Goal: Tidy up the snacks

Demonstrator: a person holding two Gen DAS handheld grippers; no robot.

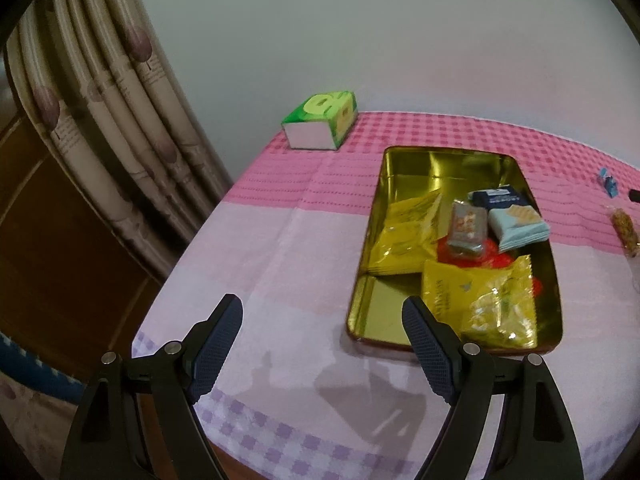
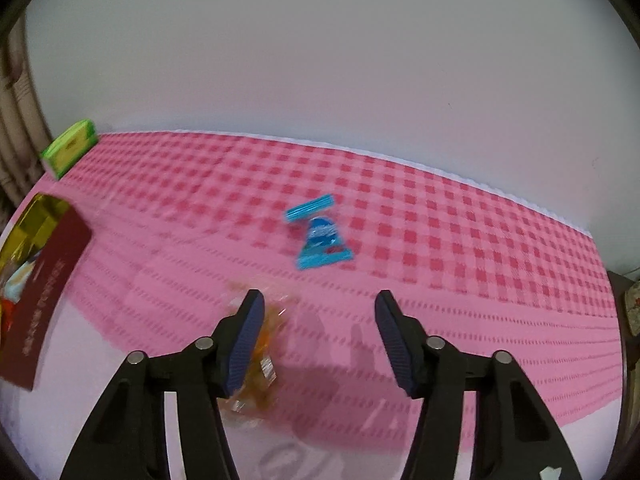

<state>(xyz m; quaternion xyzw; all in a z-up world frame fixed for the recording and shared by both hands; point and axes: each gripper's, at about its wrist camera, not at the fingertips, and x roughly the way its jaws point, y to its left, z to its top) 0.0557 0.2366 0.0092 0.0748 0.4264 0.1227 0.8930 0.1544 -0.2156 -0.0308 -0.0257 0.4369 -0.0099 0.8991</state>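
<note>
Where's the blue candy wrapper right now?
In the right wrist view the blue candy wrapper lies on the pink checked tablecloth, ahead of the open right gripper, beyond the orange snack packet, outside the tin.

It looked like a room in a home: a table under a pink checked tablecloth [image 1: 280, 240] stood against a plain wall [image 1: 360, 40], with patterned curtains [image 1: 112, 120] beside it and a green tissue pack [image 1: 320, 120] on top.
</note>
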